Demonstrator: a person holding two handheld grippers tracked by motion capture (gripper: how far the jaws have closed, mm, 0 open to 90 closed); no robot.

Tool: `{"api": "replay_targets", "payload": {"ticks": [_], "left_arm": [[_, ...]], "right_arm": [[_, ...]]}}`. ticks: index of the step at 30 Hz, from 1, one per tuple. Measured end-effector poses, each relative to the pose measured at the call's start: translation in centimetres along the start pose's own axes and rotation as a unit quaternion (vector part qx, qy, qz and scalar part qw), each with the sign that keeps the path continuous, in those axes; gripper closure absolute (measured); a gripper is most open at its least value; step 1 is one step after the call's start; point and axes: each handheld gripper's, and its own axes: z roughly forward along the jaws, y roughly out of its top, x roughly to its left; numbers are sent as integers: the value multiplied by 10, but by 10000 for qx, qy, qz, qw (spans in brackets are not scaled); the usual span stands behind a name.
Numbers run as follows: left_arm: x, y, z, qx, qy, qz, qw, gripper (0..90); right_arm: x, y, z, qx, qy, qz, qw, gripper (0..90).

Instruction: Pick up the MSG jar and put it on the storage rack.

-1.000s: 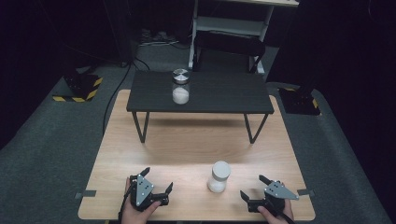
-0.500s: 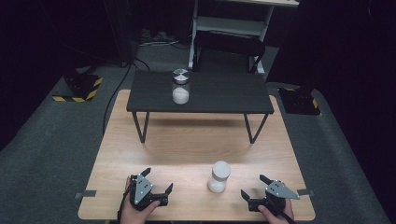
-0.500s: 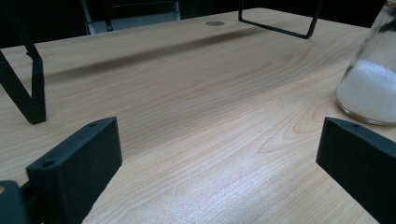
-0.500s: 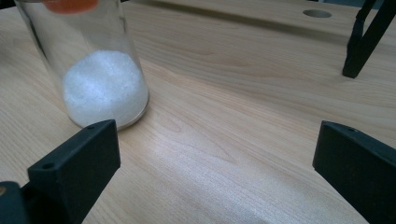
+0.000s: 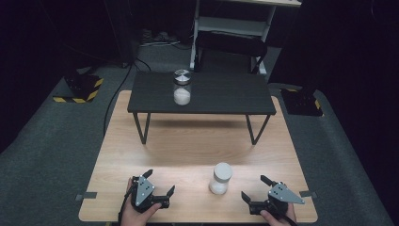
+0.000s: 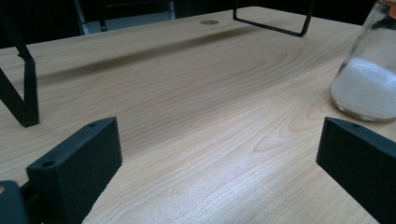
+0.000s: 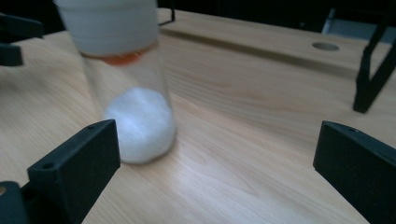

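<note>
In the high view, the left gripper is being held low over the near edge of the wooden table, its jaws spread wide apart with nothing between them. The right gripper is being held near the table's opposite near corner, its jaws likewise spread and empty. A jar with a white lid and white powder inside is standing upright between the two grippers, nearer the right one and touched by neither. Farther back, a small black table is standing on the wooden one, and a second jar with a silver lid is being carried upright on its top.

In the left gripper view, the two black jaws are being held wide apart over bare wood. The jar is being seen at the right edge, beyond the right-hand jaw and apart from it. The black table's legs are being shown at the far left.

In the right gripper view, the jaws are again being kept wide apart. The jar is standing just beyond the left-hand jaw, an orange band being visible under its white lid; whether the jaw is being touched cannot be told.
</note>
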Motion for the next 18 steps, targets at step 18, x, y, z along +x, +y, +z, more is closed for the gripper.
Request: {"api": "replay_targets", "payload": {"ticks": [18], "left_arm": [[2, -1, -2, -24, -50, -78, 10000, 6]], "right_arm": [[28, 29, 32, -141, 392, 48, 9991, 8]]}}
